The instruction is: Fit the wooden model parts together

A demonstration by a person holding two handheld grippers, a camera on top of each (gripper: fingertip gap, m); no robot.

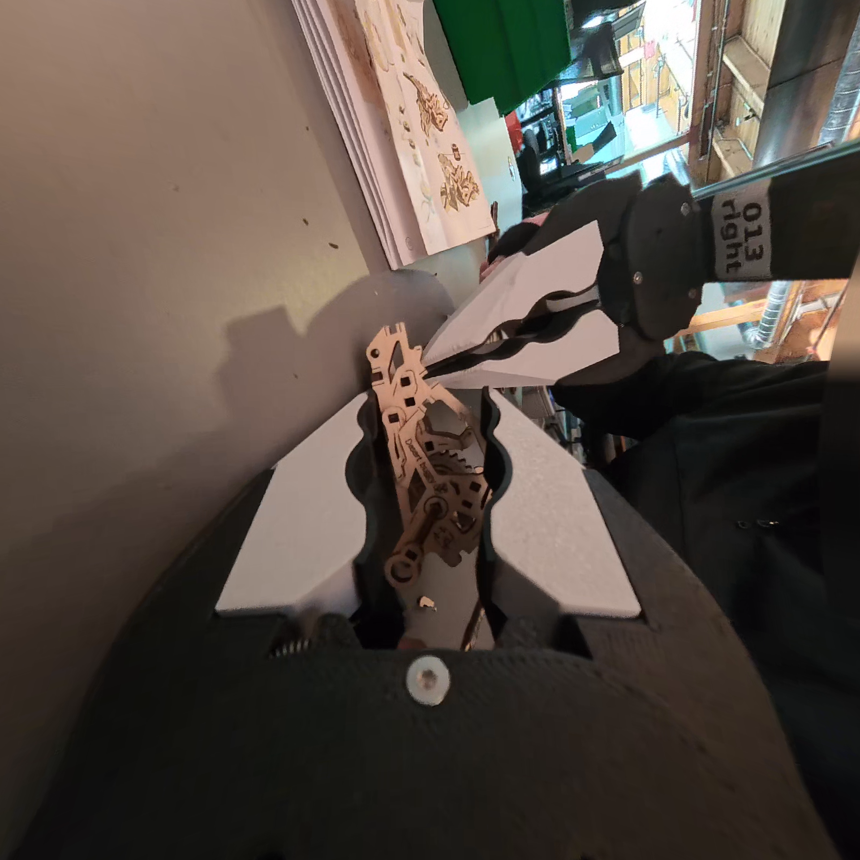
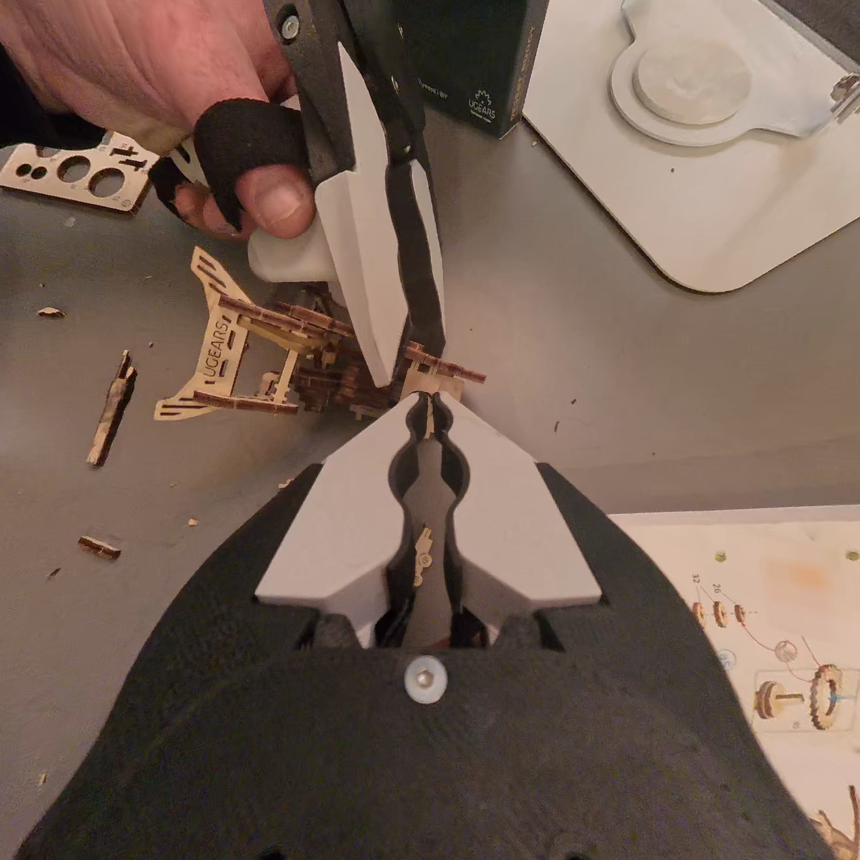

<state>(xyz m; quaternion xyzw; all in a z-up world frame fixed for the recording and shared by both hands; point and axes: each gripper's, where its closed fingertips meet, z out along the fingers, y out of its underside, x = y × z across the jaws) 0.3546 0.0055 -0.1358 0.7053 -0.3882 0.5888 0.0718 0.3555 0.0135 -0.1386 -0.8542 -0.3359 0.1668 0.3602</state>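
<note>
Both fingers (image 2: 426, 419) pinch the wooden model (image 2: 260, 353); scraps (image 2: 111, 409), dark box (image 2: 465, 60) nearby.

Materials: pale plywood, matt plastic, bare metal, paper.

The pale laser-cut plywood model (image 2: 242, 353) has smooth light faces and dark, scorched-looking cut edges; the flat plywood side plate (image 1: 409, 437) looks the same. The left gripper (image 1: 426, 488) and the right gripper (image 2: 430, 409) each have a black body of rough, layered-looking matt plastic, smooth matt white fingers (image 2: 502, 526), black wavy pads and a shiny metal screw (image 2: 424, 679). The grey tabletop (image 2: 581, 372) is matt and dotted with wood chips. The white instruction sheet (image 2: 763, 651) is printed paper. The black finger strap (image 2: 242, 135) looks like cloth.
</note>
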